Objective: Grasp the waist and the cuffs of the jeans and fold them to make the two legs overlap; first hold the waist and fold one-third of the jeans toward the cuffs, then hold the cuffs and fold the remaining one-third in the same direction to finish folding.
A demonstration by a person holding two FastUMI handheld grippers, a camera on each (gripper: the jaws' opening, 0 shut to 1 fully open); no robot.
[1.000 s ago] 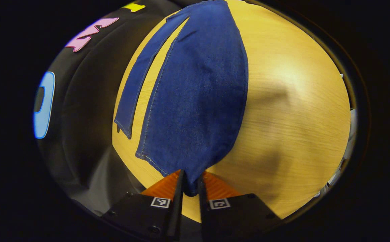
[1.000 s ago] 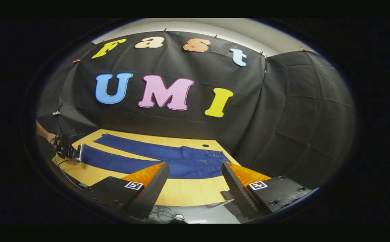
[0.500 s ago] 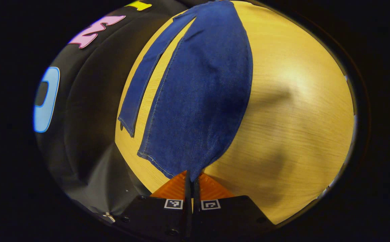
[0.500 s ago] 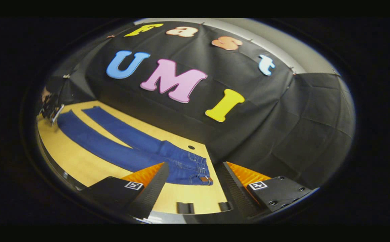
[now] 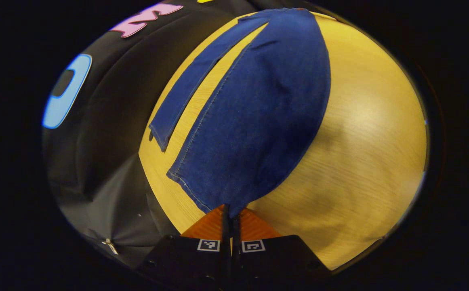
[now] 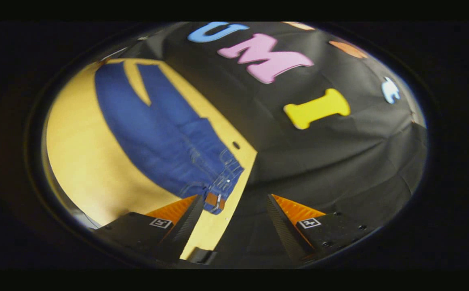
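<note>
Dark blue jeans (image 5: 258, 117) lie flat on a yellow wooden table (image 5: 363, 161), legs spread apart. In the left gripper view my left gripper (image 5: 230, 213) is shut on the near leg's cuff corner, and that leg stretches away from it. The other leg (image 5: 190, 93) lies to its left with its cuff free on the table. In the right gripper view the jeans' waist (image 6: 222, 182) with a brown patch lies just ahead of my right gripper (image 6: 234, 202), which is open above the table's end, with nothing between its fingers.
The black cloth wall (image 6: 319, 153) hangs close behind the table's far edge. A small round hole (image 6: 236, 145) sits in the tabletop near the waist. Bare wood (image 6: 80, 153) runs along the near side of the jeans.
My left gripper stays shut on the cuff, tilting a little. My right gripper has swung over and come down close to the waist end of the jeans, still open.
</note>
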